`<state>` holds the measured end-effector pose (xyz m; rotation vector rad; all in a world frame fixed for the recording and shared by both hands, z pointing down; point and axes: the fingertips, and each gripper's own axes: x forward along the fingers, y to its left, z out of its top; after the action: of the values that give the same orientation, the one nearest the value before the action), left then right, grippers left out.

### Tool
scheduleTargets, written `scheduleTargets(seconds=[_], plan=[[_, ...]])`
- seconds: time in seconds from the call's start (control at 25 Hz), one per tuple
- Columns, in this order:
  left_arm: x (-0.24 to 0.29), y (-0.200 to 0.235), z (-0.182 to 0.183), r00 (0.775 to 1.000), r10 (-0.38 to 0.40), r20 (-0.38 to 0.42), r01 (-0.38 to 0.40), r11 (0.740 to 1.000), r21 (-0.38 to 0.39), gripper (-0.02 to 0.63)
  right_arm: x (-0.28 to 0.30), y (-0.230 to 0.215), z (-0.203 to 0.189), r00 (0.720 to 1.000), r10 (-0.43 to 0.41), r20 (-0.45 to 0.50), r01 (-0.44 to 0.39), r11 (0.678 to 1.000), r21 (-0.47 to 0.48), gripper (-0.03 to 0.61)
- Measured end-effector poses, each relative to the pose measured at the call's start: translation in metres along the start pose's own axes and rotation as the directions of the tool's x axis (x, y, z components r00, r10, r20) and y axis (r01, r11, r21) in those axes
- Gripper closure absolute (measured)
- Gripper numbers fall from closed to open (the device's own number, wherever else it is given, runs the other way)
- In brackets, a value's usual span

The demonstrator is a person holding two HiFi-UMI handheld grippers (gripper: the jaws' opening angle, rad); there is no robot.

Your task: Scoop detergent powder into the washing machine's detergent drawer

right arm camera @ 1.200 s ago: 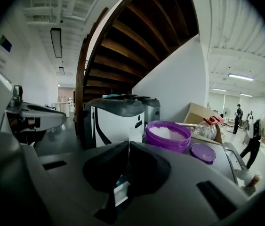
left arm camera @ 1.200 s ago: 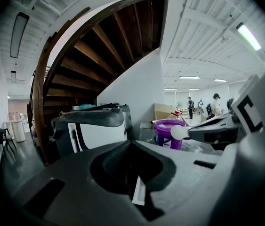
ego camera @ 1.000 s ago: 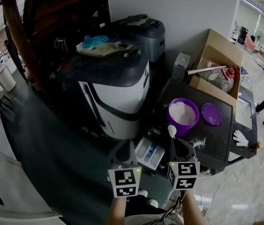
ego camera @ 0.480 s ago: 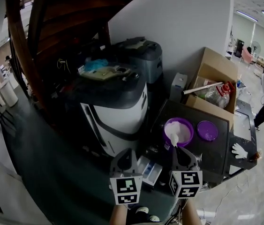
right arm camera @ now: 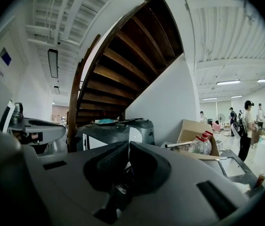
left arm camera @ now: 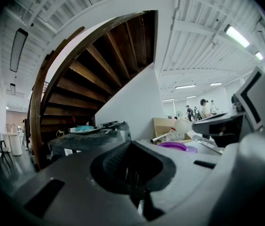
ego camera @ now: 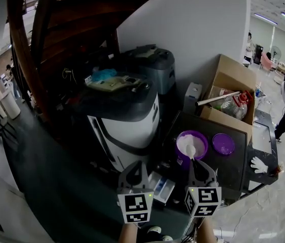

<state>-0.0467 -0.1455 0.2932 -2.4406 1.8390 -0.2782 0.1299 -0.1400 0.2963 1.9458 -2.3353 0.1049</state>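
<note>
The left hand-held gripper (ego camera: pixel 136 167) is shut tight with nothing in it. The open detergent drawer (ego camera: pixel 162 187) sits just beside it. The right hand-held gripper (ego camera: pixel 197 162) pinches a white spoon (ego camera: pixel 191 149). The scoop end is over the purple tub (ego camera: pixel 205 138) of powder on the black tabletop (ego camera: pixel 233 161). The washing machine (ego camera: pixel 127 113) stands behind the drawer.

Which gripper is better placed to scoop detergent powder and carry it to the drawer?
Right. The right gripper is shut on the white spoon, whose bowl sits over the powder in the purple tub. The left gripper is shut and empty, beside the open detergent drawer.
</note>
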Motion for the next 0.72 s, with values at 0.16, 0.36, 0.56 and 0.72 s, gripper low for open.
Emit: scheduleTargets(seconds=[0.16,0.36,0.56,0.72], plan=[[-0.001,-0.002,-0.001,1.000,-0.004,-0.001,0.004,1.000,0.001,0.611,-0.003,-0.001,0.001,1.000,-0.001,0.002,0.001,1.000,0.016,0.557],[-0.004,0.000,-0.002,1.000,-0.006,0.000,0.006,1.000,-0.001,0.612,-0.006,-0.003,0.001,1.000,-0.008,0.007,0.008,1.000,0.027,0.557],[-0.007,0.002,-0.002,1.000,-0.005,0.002,0.005,1.000,-0.004,0.611,-0.009,-0.001,0.000,1.000,-0.012,0.002,0.012,1.000,0.028,0.557],[-0.009,0.002,-0.003,1.000,-0.011,-0.001,0.011,1.000,-0.004,0.612,-0.011,0.002,0.000,1.000,-0.007,0.000,0.007,0.999,0.031,0.557]])
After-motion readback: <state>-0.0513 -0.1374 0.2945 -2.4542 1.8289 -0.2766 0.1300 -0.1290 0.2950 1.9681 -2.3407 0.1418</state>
